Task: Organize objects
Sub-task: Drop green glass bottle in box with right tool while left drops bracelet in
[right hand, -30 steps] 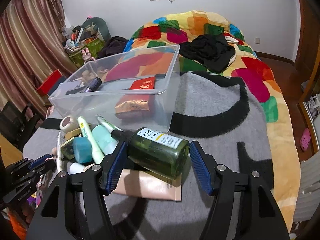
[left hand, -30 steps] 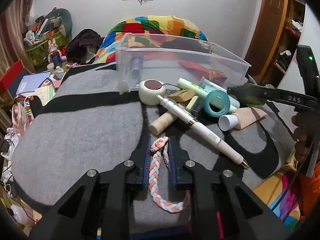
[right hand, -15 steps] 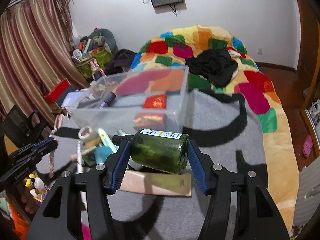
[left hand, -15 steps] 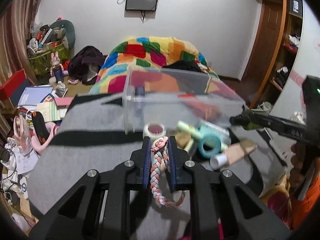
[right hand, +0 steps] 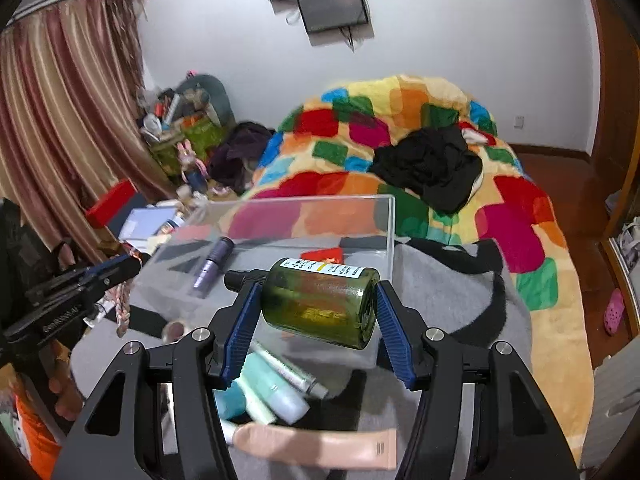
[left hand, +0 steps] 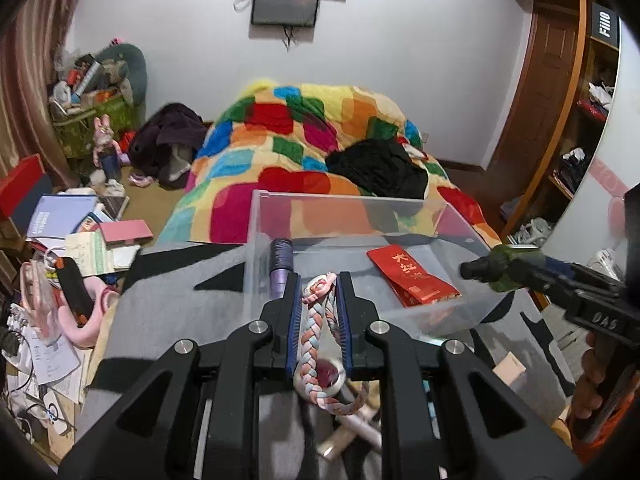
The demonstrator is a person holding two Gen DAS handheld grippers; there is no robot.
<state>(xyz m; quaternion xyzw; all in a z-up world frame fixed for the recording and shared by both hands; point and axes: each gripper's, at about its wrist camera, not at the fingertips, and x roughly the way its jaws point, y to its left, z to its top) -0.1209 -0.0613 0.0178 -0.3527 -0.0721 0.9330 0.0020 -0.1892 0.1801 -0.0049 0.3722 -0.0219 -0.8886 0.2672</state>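
Observation:
My left gripper (left hand: 318, 286) is shut on a pink, blue and white braided cord (left hand: 316, 332) and holds it in the air near the front wall of the clear plastic bin (left hand: 348, 200). My right gripper (right hand: 316, 296) is shut on a dark green bottle (right hand: 320, 300) lying sideways, raised over the bin's near wall (right hand: 384, 216). The bin holds a purple tube (left hand: 280, 268) and a red packet (left hand: 412, 276). In the right wrist view the left gripper (right hand: 124, 268) shows at the left with the cord (right hand: 122, 312) hanging.
Loose tubes (right hand: 272, 392), a tape roll (left hand: 328, 376) and a beige tube (right hand: 320, 444) lie on the grey blanket (left hand: 168, 312) below the grippers. A colourful quilt (left hand: 304, 140) with black clothes (left hand: 380, 168) lies behind the bin. Clutter (left hand: 60, 240) covers the floor at left.
Both grippers have risen from the blanket and moved forward toward the bin, the left carrying the braided cord and the right carrying the green bottle. The loose items stayed on the blanket.

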